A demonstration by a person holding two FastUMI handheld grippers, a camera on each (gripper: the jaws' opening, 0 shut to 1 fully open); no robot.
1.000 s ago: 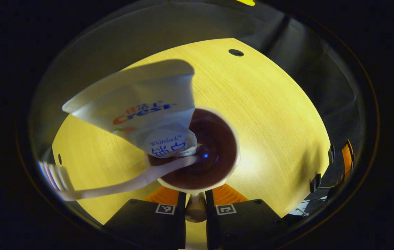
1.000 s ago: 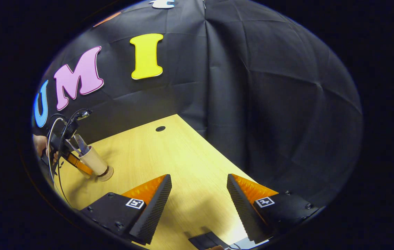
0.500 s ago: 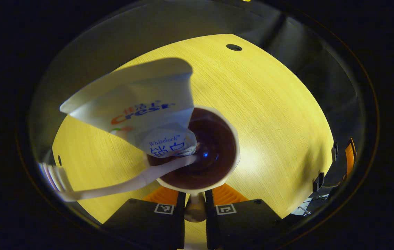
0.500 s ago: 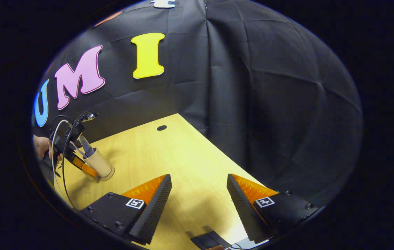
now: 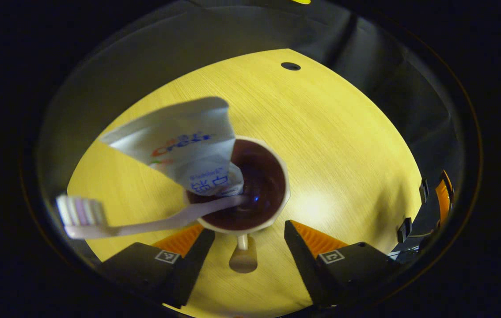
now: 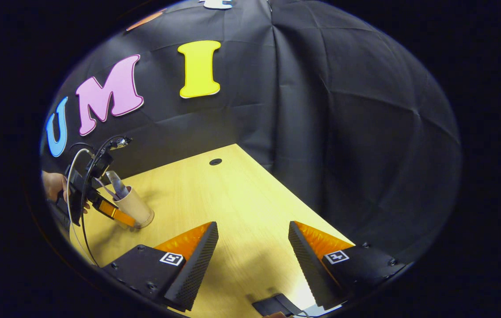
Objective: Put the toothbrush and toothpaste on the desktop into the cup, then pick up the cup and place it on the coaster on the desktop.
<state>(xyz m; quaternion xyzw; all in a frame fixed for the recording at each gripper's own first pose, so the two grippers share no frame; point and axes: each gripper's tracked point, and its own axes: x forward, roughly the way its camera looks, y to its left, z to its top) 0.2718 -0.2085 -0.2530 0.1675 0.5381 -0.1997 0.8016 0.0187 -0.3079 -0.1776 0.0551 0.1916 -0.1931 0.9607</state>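
Though apart, cup [image 5: 237, 185] just beyond left gripper's [image 5: 244, 240] jaws.

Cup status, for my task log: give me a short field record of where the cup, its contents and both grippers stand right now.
cup: upright on the desktop, handle toward the left gripper
toothpaste: standing in the cup, top leaning out
toothbrush: handle end in the cup, bristle head sticking out over the rim
coaster: under the cup's base in the right gripper view
left gripper: open, fingers either side of the handle, not touching it
right gripper: open, empty, away from the cup
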